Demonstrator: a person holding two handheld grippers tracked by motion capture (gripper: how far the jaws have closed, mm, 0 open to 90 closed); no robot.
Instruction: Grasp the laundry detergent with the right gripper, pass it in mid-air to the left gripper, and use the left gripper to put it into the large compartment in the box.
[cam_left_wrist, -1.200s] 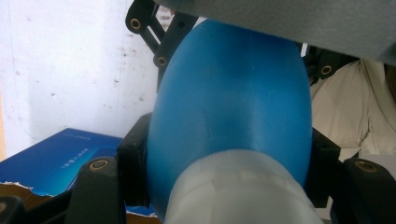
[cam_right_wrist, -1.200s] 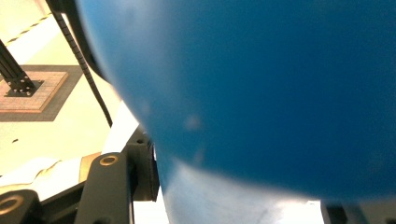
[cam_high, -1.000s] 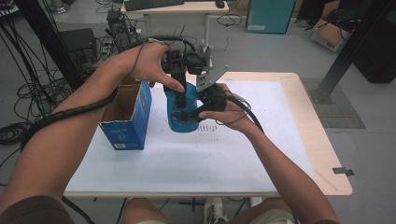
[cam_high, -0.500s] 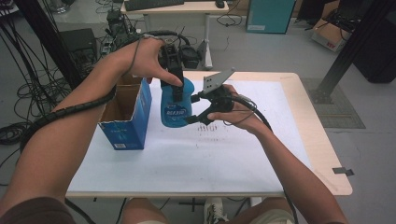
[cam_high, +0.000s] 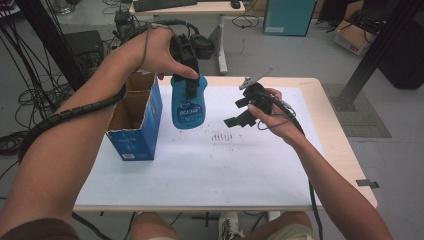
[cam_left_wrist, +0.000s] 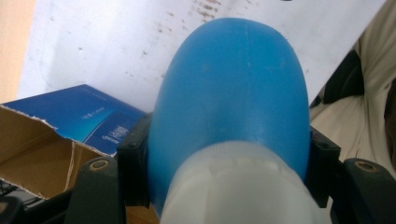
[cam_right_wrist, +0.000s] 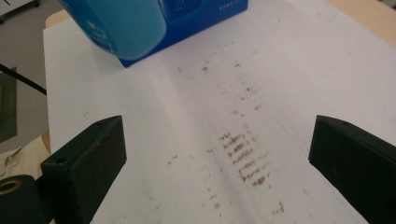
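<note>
Left tool (cam_high: 189, 75) grips blue bottle (cam_high: 188, 106), right tool (cam_high: 243, 111) well apart.

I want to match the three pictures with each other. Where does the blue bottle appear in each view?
High view: blue bottle upper centre, hanging from the left gripper.
Left gripper view: centre, clamped between the jaws.
Right gripper view: top left corner.
Shared landmark: the blue carton beside the bottle.

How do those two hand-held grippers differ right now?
The left hand-held gripper is clamped on the blue bottle, holding it off the table; the right hand-held gripper holds nothing. The left's jaws are shut on the bottle; the right's have just been opening and stand wide apart. Both are black.
</note>
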